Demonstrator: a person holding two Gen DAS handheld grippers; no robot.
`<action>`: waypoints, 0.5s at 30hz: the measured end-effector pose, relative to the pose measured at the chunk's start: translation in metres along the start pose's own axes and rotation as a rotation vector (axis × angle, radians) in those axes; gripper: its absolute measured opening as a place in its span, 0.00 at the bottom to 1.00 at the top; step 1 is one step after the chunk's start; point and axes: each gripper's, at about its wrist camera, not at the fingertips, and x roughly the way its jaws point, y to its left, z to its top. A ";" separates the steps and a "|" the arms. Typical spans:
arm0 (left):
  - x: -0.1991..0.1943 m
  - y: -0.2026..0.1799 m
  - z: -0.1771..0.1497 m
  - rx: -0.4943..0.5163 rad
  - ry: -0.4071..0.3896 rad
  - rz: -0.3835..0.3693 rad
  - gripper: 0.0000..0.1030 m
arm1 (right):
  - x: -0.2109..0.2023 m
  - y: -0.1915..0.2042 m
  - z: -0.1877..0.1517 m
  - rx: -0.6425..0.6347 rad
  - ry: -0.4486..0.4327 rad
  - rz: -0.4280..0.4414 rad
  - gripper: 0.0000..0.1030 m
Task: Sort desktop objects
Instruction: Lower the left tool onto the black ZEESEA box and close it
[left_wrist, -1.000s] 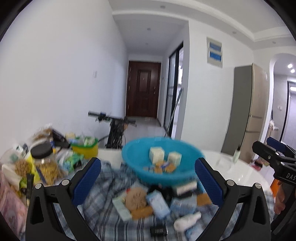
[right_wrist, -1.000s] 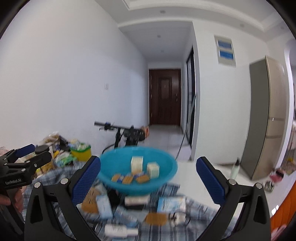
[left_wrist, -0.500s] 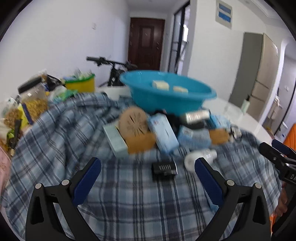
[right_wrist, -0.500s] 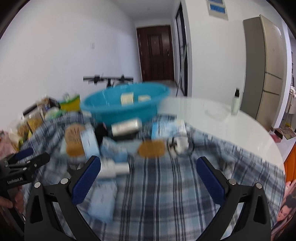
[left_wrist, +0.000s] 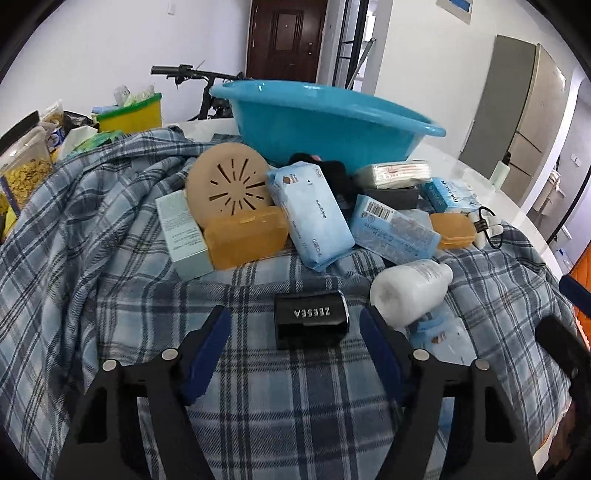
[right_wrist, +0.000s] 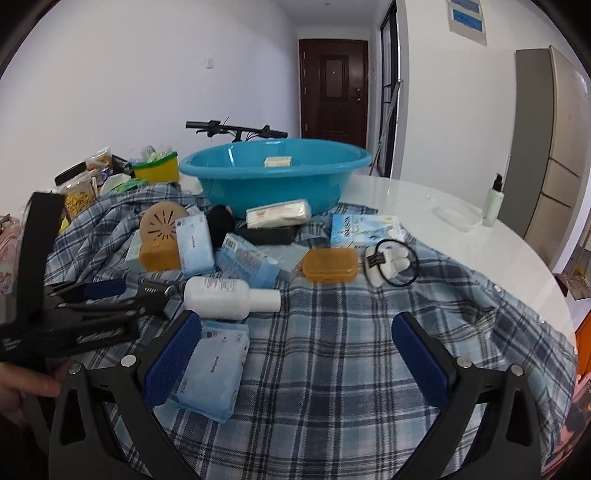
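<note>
A small black box marked ZEESEA (left_wrist: 311, 323) lies on the plaid cloth (left_wrist: 92, 258). My open left gripper (left_wrist: 295, 325) stands low around it, a finger on each side, not touching. A white bottle (left_wrist: 410, 290) lies just to its right. Behind are blue tissue packs (left_wrist: 314, 218), an orange case (left_wrist: 245, 236), a tan round disc (left_wrist: 227, 182) and a blue basin (left_wrist: 325, 118). My right gripper (right_wrist: 293, 334) is open and empty above the cloth, with a blue pack (right_wrist: 214, 369) by its left finger. The left gripper shows in the right wrist view (right_wrist: 122, 295).
A second orange case (right_wrist: 330, 264), a white object with a black loop (right_wrist: 388, 264) and a blue box (right_wrist: 364, 229) lie at the right. Jars and a yellow tub (right_wrist: 155, 170) stand at the left. A spray bottle (right_wrist: 493, 201) stands on the white table (right_wrist: 461, 236).
Both grippers have come down and forward toward the cloth. The left gripper now brackets the black box. The basin has moved up and back in both views.
</note>
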 end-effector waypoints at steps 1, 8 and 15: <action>0.002 -0.001 0.001 -0.002 0.001 -0.001 0.72 | 0.001 0.001 -0.001 -0.003 0.003 0.001 1.00; 0.024 -0.006 0.003 0.014 0.058 -0.011 0.48 | 0.004 0.002 -0.006 -0.004 0.012 0.016 1.00; 0.025 -0.009 0.002 0.029 0.045 -0.002 0.46 | 0.003 -0.005 -0.006 0.016 0.010 0.009 1.00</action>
